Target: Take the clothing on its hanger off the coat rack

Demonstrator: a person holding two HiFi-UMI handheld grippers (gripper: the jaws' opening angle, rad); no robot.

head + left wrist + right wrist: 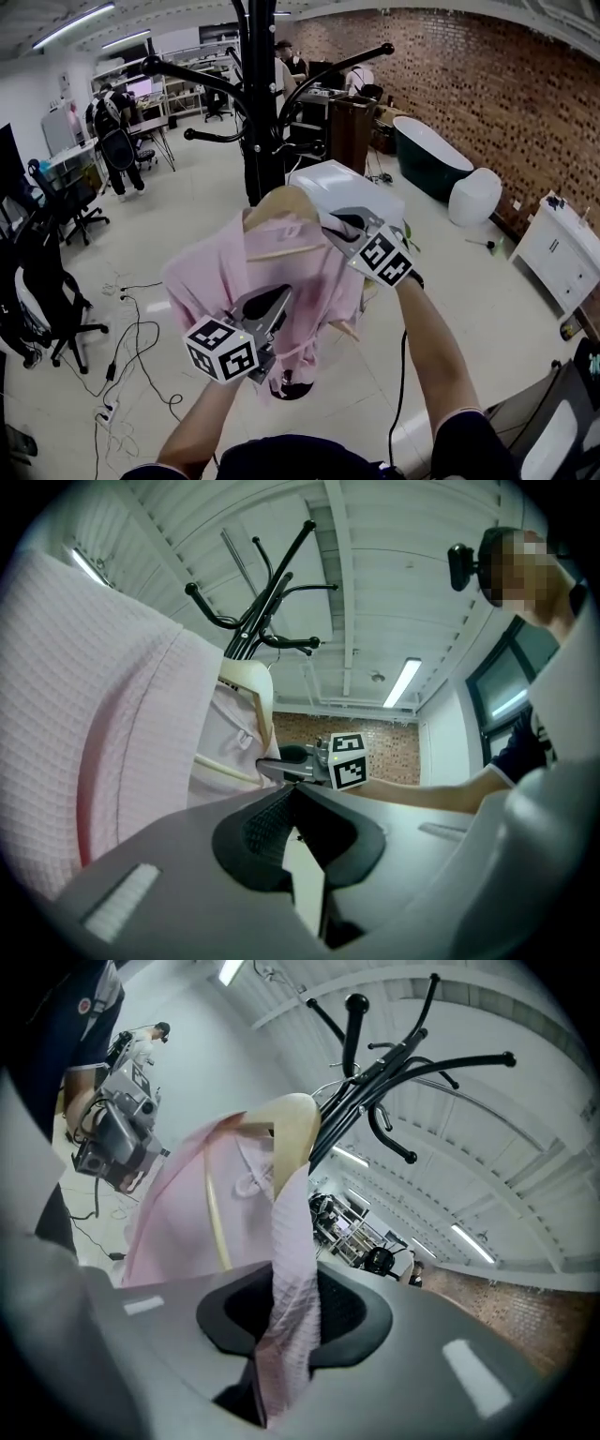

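A pink garment (206, 272) hangs on a wooden hanger (281, 202) in front of the black coat rack (262, 141). My right gripper (339, 225) is at the garment's right shoulder. In the right gripper view its jaws (286, 1335) are shut on a fold of the pink garment (178, 1213), below the hanger (295, 1124) and the rack's arms (375, 1072). My left gripper (272, 302) lies against the garment's lower front. In its own view the jaws (295, 794) meet at the tips with no cloth between them, and the garment (103, 724) lies to their left.
A white box (347, 183) stands just behind the rack. A dark green bathtub (431, 155) lies along the brick wall, with a white cabinet (562, 253) at right. Office chairs (47, 300) and floor cables (131, 328) are at left. People stand at the back.
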